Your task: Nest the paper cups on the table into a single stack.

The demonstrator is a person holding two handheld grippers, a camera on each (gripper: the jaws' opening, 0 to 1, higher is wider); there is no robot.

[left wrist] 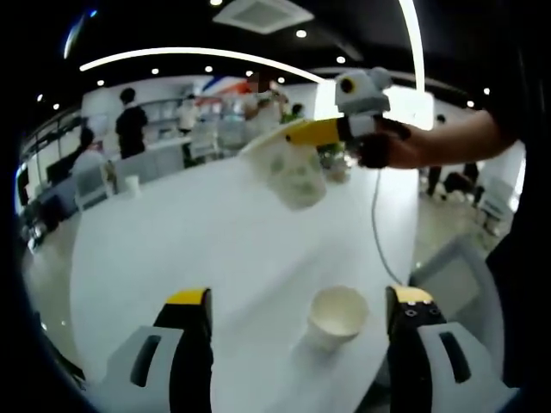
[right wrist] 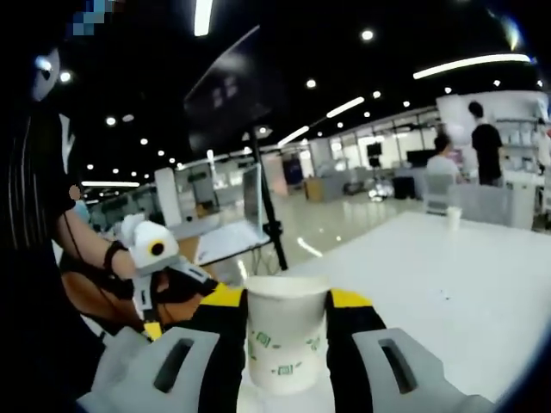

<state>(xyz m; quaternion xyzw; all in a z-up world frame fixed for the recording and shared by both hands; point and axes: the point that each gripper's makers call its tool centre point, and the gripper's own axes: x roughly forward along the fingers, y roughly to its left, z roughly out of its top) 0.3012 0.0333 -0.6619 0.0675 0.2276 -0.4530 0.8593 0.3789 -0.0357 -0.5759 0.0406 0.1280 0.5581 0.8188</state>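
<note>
While the right claw (right wrist: 286, 344) grips a printed cup (right wrist: 284, 340) aloft (tilted), the left claw (left wrist: 297, 314) gapes around a plain cup (left wrist: 337, 315).

Pretty big open-plan space here, kind of a showroom or office hall. A dark ceiling (right wrist: 284, 52) is dotted with small round spotlights, and long curved light strips (left wrist: 198, 56) are run across it. A square air-con vent (left wrist: 263, 15) is set into the ceiling too. The bench (left wrist: 198, 232) is plain white and glossy, and the lights are reflected in it. A shiny pale floor (right wrist: 323, 228) can be seen beyond its edge. A dark screen on a black tripod stand (right wrist: 225, 95) is placed near the bench. White chairs (left wrist: 90, 181) and counters are lined up further back, where a few people (left wrist: 131, 120) are standing. Bright windows are glimpsed at the far end.
</note>
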